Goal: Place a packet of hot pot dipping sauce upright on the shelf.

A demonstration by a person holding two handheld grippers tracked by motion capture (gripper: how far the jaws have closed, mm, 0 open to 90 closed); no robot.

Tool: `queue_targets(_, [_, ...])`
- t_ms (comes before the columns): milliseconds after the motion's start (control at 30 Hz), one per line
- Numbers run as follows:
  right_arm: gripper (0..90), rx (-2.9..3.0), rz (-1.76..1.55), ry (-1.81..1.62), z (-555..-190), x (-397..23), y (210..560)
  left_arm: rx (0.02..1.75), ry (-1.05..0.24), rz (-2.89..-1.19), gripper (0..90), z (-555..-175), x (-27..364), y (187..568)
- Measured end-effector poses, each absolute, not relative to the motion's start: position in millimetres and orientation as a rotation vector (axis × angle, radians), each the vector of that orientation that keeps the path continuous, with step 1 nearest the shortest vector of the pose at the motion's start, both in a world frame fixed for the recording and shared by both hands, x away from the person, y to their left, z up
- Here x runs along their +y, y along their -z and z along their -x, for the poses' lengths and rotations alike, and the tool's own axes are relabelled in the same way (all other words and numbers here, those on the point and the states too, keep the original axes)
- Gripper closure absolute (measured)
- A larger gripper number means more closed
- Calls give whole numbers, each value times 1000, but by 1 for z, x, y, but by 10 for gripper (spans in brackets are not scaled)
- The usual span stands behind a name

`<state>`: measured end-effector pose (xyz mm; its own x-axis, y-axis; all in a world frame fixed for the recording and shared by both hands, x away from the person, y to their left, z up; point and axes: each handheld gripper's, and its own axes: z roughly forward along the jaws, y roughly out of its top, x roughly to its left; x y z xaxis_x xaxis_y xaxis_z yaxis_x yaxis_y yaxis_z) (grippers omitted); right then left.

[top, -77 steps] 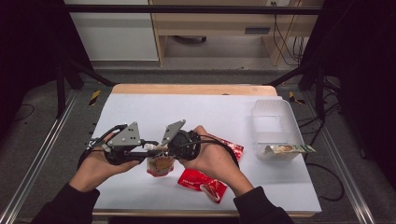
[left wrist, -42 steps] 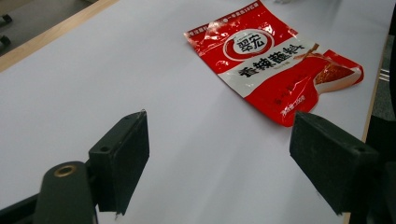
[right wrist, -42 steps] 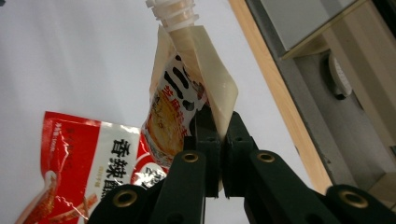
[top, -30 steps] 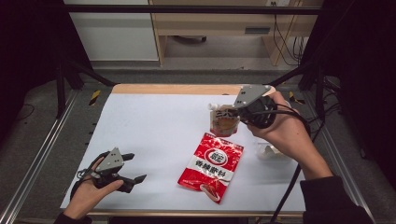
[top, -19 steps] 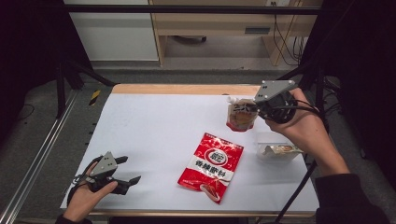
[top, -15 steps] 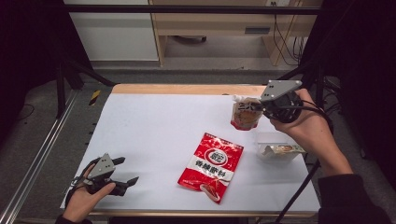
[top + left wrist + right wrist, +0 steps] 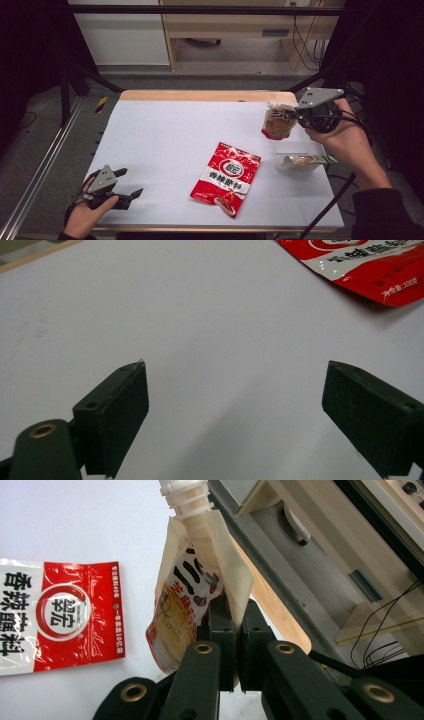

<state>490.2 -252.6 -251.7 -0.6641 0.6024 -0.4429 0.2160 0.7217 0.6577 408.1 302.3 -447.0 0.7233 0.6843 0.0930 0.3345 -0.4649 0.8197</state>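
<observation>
I have the spouted pouch (image 7: 278, 122) clamped in my right gripper (image 7: 295, 114), its jaws pinched tight on the pouch's side seam, as the right gripper view (image 7: 231, 611) shows close up. The pouch (image 7: 192, 597) hangs in the air above the far right part of the desk (image 7: 165, 135), its long axis close to upright, white spout at the top and tilted a little to the left, rounded bottom pointing down. Just below and to the near side of it sits a clear plastic box (image 7: 296, 163) with a flat green-edged packet (image 7: 307, 160) lying in it. A red seasoning bag (image 7: 226, 178) lies flat near the middle of the desk, slanted, well apart from the pouch and not in its way. My right hand (image 7: 345, 140) reaches in from the right edge, forearm angled up and away, the gripper pointing left. My left gripper (image 7: 131, 183) rests low at the near left corner, jaws spread wide with nothing between them; in the left gripper view the bare desk (image 7: 210, 325) lies ahead, with a corner of the red bag (image 7: 370, 270) at the top right.
</observation>
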Motion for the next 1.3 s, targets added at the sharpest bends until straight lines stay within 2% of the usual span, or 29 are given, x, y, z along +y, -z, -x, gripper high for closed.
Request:
queue_targets(333, [881, 2268, -664, -750, -489, -280, 267, 773, -524, -2093, 113, -408, 301, 448])
queue_targets(633, [880, 2300, -712, -736, -490, -296, 295, 771, -516, -2102, 113, -408, 300, 449])
queue_targets(1300, [876, 2352, -769, -701, -502, -298, 330, 760, -508, -2118, 113, -408, 297, 450])
